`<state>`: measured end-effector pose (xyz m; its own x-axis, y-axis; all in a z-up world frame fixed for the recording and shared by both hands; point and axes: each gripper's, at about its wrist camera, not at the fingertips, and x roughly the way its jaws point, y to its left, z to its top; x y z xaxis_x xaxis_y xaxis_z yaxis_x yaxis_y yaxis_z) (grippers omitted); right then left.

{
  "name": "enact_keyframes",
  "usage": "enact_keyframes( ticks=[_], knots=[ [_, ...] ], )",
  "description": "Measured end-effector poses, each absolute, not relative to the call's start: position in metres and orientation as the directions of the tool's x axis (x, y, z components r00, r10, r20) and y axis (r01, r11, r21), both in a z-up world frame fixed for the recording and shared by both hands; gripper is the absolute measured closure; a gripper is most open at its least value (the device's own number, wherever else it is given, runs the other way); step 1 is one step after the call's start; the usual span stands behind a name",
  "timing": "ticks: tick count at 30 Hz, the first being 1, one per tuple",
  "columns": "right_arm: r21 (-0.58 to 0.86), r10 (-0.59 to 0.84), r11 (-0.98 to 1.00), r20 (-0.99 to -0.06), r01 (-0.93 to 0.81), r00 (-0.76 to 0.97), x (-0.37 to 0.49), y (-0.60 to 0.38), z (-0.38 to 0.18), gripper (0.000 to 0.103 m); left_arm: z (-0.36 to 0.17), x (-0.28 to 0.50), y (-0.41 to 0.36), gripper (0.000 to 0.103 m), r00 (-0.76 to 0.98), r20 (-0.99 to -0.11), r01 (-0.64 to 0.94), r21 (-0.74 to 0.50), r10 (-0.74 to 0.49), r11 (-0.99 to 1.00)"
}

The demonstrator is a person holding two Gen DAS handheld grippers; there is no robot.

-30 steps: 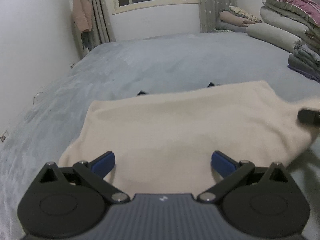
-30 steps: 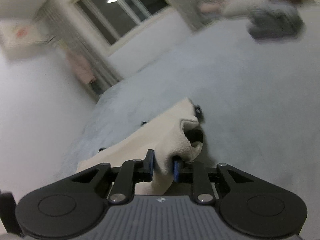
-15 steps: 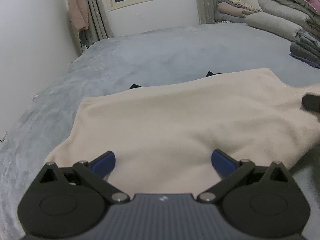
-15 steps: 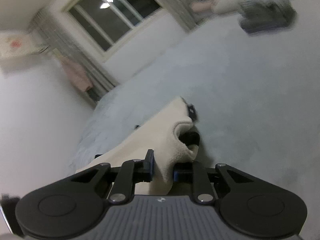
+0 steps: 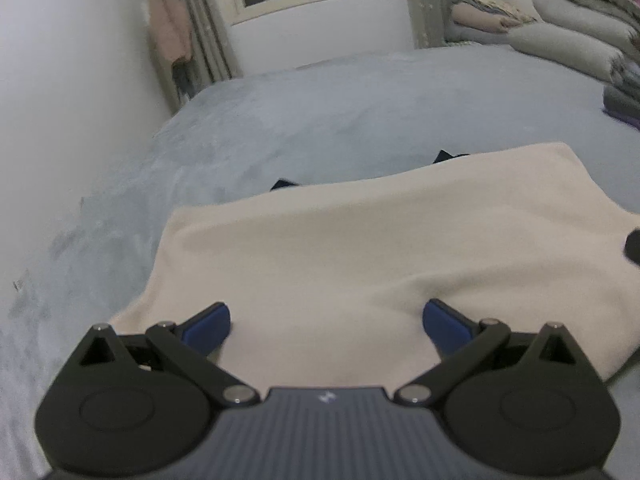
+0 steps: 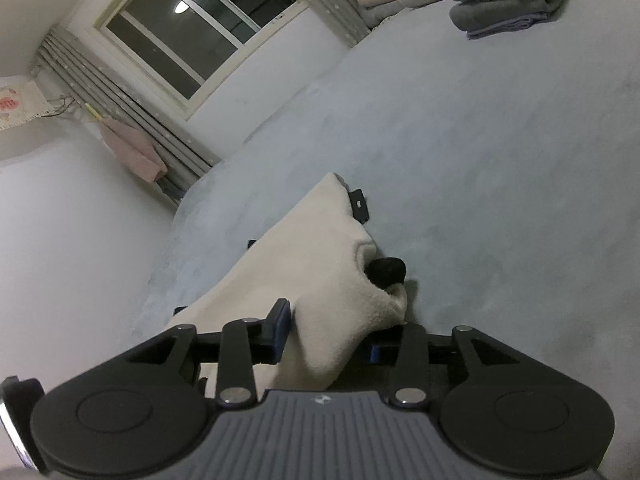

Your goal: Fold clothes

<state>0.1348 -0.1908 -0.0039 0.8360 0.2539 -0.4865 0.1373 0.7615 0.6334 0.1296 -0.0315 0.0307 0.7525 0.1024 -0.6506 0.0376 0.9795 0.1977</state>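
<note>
Fleece garment [image 5: 360,264] is judged soft, light, floppy; best taken by its corners; right gripper [image 6: 328,336] is opening around the six-o'clock corner; left gripper [image 5: 326,320] is held wide, empty.

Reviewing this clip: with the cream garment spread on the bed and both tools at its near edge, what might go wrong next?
1. The right tool is opening with the cream garment's bunched corner between its pads; the fold there may slump and wrinkle.
2. The left tool is wide open over the cloth, holding nothing, so that side may shift.
3. Dark pieces peek past the far edge; the layers may be misaligned.
</note>
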Motion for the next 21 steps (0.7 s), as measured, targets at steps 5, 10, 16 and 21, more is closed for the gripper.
enact_keyframes(
  ticks=[5, 10, 16, 21],
  knots=[
    [0.573, 0.240, 0.815, -0.460, 0.080, 0.855, 0.126, -0.182, 0.007, 0.082, 0.034, 0.133, -0.026, 0.000, 0.737, -0.671, 0.051, 0.175, 0.081, 0.983],
    [0.585, 0.237, 0.805, -0.469, 0.099, 0.851, 0.126, -0.182, 0.006, 0.081, 0.039, 0.133, -0.024, 0.000, 0.745, -0.661, 0.031, 0.168, 0.090, 0.985],
    [0.529, 0.226, 0.847, -0.436, 0.045, 0.871, 0.120, -0.173, 0.019, 0.084, 0.026, 0.131, -0.027, 0.000, 0.741, -0.664, -0.002, 0.145, 0.099, 0.989],
    [0.378, 0.240, 0.922, -0.369, -0.091, 0.898, 0.111, -0.144, 0.043, 0.085, 0.030, 0.132, -0.021, 0.000, 0.732, -0.677, 0.014, 0.137, 0.083, 0.990]
  ],
)
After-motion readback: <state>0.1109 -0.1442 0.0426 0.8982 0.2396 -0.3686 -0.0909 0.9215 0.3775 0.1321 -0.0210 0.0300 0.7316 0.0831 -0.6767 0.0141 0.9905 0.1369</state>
